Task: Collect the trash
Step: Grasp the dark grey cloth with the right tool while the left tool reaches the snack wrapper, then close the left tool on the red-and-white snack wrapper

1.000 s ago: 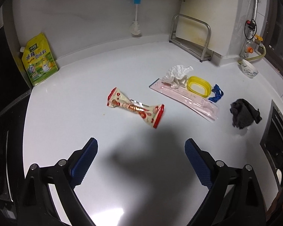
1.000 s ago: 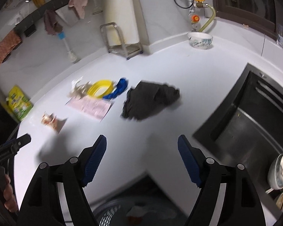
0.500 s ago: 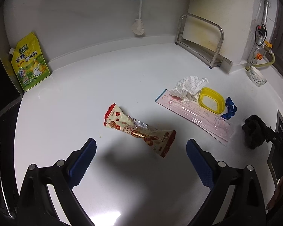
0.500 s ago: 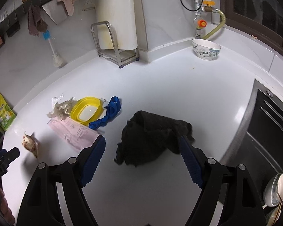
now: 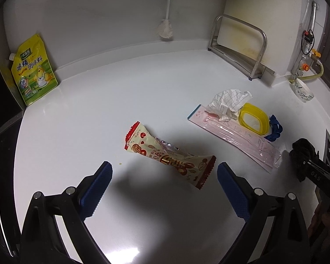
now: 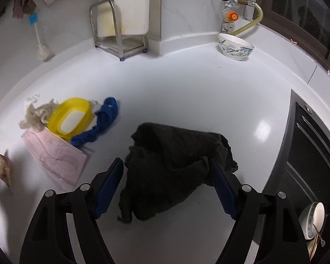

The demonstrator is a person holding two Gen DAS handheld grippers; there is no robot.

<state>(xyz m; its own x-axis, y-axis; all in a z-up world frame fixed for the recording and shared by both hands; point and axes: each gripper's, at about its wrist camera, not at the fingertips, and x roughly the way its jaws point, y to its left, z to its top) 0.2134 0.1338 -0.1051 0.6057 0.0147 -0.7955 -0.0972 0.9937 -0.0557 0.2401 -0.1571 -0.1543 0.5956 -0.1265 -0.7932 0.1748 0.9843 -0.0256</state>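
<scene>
On white countertop (image 5: 77, 132) | left gripper (image 5: 162, 189) released, nearing snack wrapper (image 5: 167, 154) | right gripper (image 6: 165, 187) released, straddling black rag (image 6: 173, 165) | nothing collected yet; tissue (image 5: 228, 103), pink sleeve (image 5: 231, 134) remain

Crumpled red-and-cream snack wrapper (image 5: 169, 155) flat on white counter (image 5: 99, 114), beside pink packet (image 5: 235, 135).

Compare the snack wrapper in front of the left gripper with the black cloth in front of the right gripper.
The snack wrapper is a long, flattish, glossy packet, cream with red ends; the black cloth is a crumpled, matte, plain dark heap. The wrapper bears print; the cloth has none. Both lie on the white counter, each before open jaws.
</scene>
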